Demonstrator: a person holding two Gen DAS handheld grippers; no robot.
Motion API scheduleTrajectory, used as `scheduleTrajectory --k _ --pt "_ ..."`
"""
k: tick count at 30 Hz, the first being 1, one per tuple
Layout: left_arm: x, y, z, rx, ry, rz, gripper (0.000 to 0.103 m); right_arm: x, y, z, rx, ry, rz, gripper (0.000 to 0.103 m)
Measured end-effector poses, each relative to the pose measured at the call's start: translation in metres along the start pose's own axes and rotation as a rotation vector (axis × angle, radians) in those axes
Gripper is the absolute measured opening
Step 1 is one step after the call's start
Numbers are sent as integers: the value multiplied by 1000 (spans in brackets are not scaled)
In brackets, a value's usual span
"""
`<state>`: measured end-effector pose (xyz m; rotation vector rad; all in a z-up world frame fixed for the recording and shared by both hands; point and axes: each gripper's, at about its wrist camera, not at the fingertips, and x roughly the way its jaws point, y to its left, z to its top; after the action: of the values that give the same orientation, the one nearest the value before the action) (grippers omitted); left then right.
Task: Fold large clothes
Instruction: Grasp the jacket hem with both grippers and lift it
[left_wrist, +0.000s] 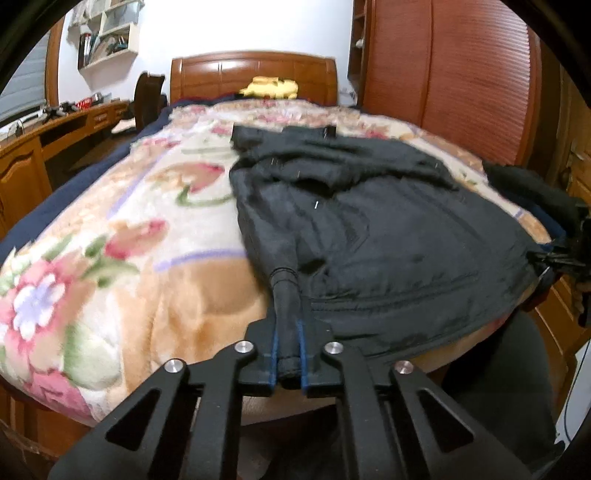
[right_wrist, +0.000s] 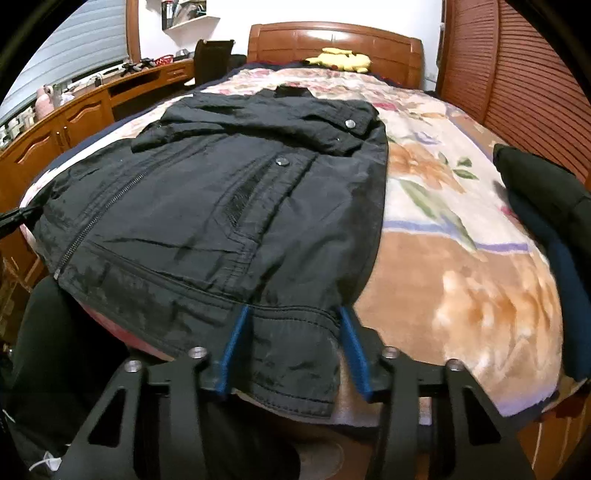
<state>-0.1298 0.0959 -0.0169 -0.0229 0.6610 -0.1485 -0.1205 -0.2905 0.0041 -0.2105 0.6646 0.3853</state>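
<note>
A black zip-up jacket lies spread on the floral blanket, its collar towards the headboard. In the left wrist view my left gripper is shut on a bunched corner of the jacket's hem, which runs as a tight roll between the blue pads. In the right wrist view the jacket fills the middle, zip to the left. My right gripper stands at the near hem with its blue pads wide apart. The hem lies flat between them and is not pinched.
A wooden headboard with a yellow plush toy closes the far end of the bed. Dark folded clothes lie at the bed's right edge. A wooden desk runs along the left, a slatted wardrobe along the right.
</note>
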Motion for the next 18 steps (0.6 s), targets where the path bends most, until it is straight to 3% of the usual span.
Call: scheduleTrajectory --k 3,5,10,18 --pt "-21 -9 16 20 -76 2 7 -7 1 5 4 -39 16 19" --pt "-35 -16 28 27 -126 -11 7 -16 3 9 -5 -80 13 16" --pt "-66 -26 63 33 -230 -33 6 -62 3 29 14 -264 -9 13" --pt "-102 -30 101 53 -348 -32 6 -119 -2 54 1 -388 -5 11"
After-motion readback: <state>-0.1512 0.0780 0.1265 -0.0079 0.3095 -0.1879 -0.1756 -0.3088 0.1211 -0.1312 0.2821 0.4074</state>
